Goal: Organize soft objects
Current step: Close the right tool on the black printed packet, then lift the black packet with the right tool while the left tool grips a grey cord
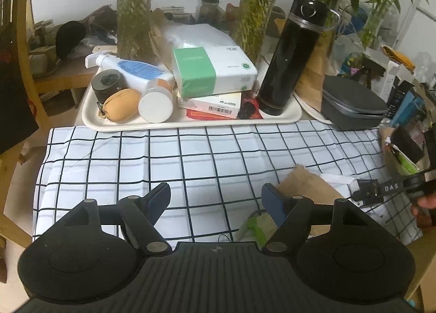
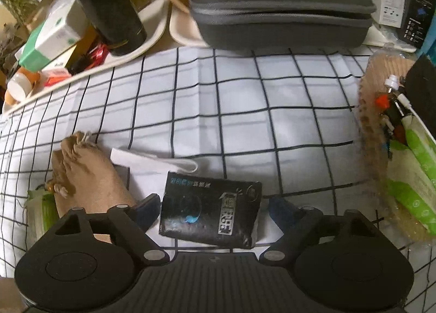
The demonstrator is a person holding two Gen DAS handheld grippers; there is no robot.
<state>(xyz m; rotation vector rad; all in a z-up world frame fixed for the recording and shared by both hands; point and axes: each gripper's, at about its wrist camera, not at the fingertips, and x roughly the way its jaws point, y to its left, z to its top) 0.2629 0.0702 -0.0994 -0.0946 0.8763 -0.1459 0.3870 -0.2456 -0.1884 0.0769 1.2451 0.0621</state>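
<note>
A black soft packet (image 2: pixel 209 212) with printed labels lies on the checked cloth (image 2: pixel 245 111), between the spread fingers of my right gripper (image 2: pixel 211 210); the fingers stand apart from its sides. A tan drawstring pouch (image 2: pixel 87 176) and a white mask (image 2: pixel 152 160) lie just left of it, with a green-white packet (image 2: pixel 41 209) further left. My left gripper (image 1: pixel 215 195) is open and empty above the cloth (image 1: pixel 163 160). The tan pouch (image 1: pixel 308 187) shows to its right, and the right gripper (image 1: pixel 368 190) reaches in from the right edge.
A cream tray (image 1: pixel 190 119) at the back holds a black flask (image 1: pixel 291 59), tissue boxes (image 1: pixel 212 70), a spray bottle (image 1: pixel 130 70) and a tan coin pouch (image 1: pixel 121 104). A grey zip case (image 2: pixel 280 8) sits behind the cloth. A bin of packets (image 2: pixel 408 166) stands right.
</note>
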